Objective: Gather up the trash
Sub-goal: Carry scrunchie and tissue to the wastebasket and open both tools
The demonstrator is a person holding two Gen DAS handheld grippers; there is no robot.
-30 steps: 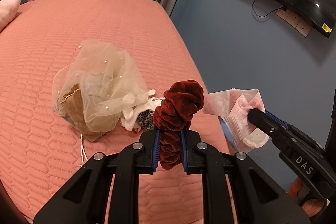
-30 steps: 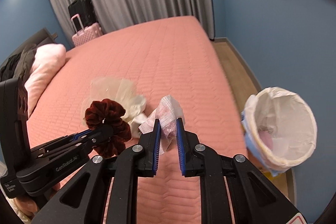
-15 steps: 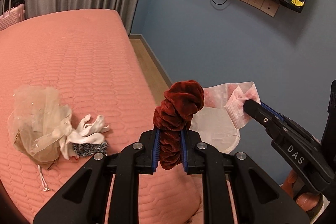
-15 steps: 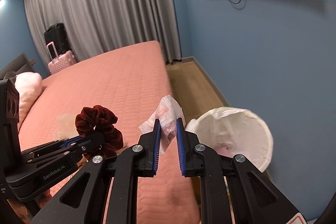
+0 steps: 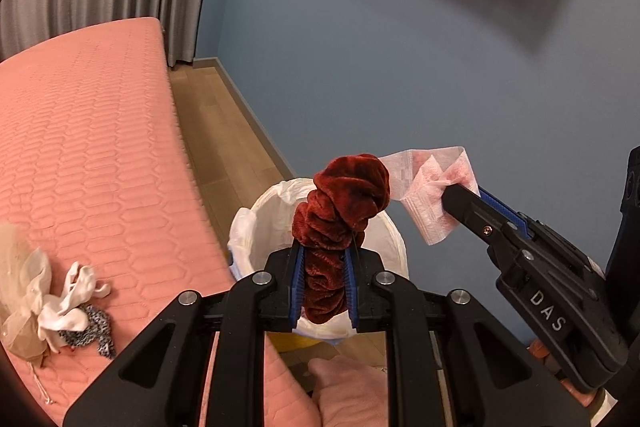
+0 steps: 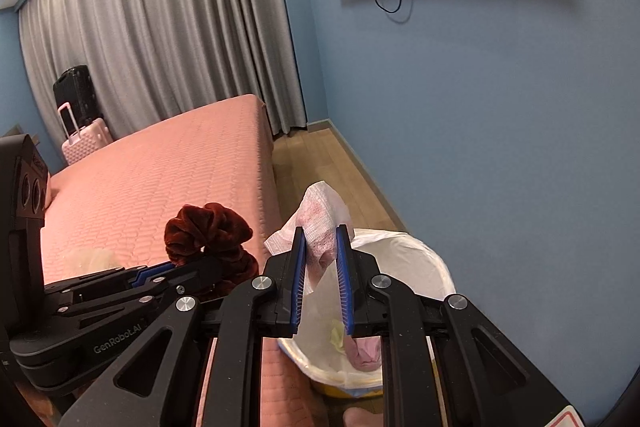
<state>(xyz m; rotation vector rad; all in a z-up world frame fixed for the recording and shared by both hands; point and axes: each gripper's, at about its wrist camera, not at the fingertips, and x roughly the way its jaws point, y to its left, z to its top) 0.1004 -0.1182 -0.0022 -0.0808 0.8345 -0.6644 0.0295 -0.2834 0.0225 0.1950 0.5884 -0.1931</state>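
The left tongs [image 5: 323,281] are pinching a dark red scrunchie [image 5: 338,211] at centre frame, over the lined bin [image 5: 256,227]; the right tongs [image 6: 321,273] are pinching a pink tissue [image 6: 320,223].

"DAS" on right gripper [image 5: 460,195]; "GenRobot.AI" on left gripper [image 6: 180,269].

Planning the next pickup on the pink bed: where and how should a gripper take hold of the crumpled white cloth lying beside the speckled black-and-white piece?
Grip the crumpled white cloth at its raised, bunched middle, coming from straight above with fingers closing across the folds. It lies limp on the pink quilted bed, touching the speckled black-and-white piece, so a low side approach would likely snag that too.
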